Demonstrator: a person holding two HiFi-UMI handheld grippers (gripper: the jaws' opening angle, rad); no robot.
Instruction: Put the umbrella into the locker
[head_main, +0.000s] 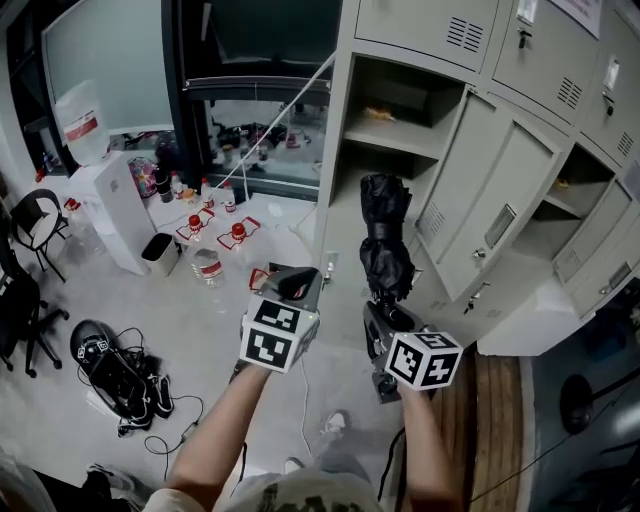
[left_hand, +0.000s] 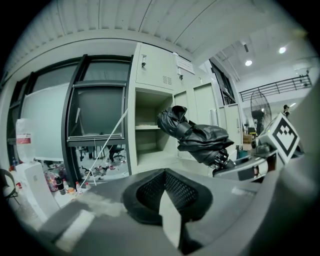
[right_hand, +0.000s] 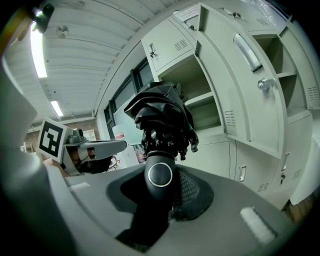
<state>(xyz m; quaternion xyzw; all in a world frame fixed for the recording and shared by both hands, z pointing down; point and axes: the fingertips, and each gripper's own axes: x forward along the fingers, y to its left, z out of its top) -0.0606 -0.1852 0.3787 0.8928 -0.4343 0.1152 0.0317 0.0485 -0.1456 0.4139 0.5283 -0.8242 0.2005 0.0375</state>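
- Black fabric folded umbrella (head_main: 385, 240) is standing upright in the air just outside the pale grey metal locker (head_main: 338, 120), in front of the open compartment under the grey shelf (head_main: 395, 135). It is not inside yet.
- We are gripping the umbrella's black handle with the round button (right_hand: 160, 174) in the right gripper (head_main: 386, 318). The jaws are pressing on it from both sides, so the bundled canopy is pointing away from us toward the opening.
- We are holding the left gripper (head_main: 296, 286) just beside the right one, with its jaws together and nothing between them. We judge that it is only standing by, because the grey locker door (head_main: 490, 215) is already swung wide.
- We are judging the next move to be a tilt and push that sends the canopy end in under the shelf's front edge. An upright umbrella may catch on that edge.
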